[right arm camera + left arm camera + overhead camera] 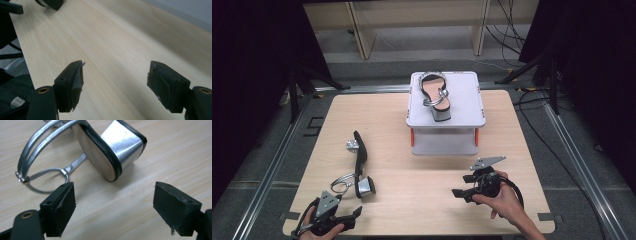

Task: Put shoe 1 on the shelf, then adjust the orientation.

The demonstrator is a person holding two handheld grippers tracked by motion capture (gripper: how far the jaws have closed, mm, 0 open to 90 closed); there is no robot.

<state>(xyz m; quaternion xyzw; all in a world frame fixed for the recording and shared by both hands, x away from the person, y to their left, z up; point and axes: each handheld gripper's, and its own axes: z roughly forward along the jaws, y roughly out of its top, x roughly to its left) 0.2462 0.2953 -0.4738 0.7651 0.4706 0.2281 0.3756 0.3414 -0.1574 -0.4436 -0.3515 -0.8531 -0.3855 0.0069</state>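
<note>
Two tools gaping empty, left tool (pixel 349 216) near sandal (pixel 360 167), right tool (pixel 460 193) over bare table (pixel 422 185).

High view: from above the near edge, facing forward and down over the whole table (pixel 422 165).
Left gripper view: low, very near the sandal (pixel 110 150) lying on the wood.
Right gripper view: low, skimming bare tabletop.
Shared: the table; the sandal (pixel 359 167).

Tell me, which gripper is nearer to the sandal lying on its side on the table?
The left gripper. It sits just in front of the sandal, jaws open toward its silver heel. The right gripper is far off across the table, jaws open over bare wood.
</note>
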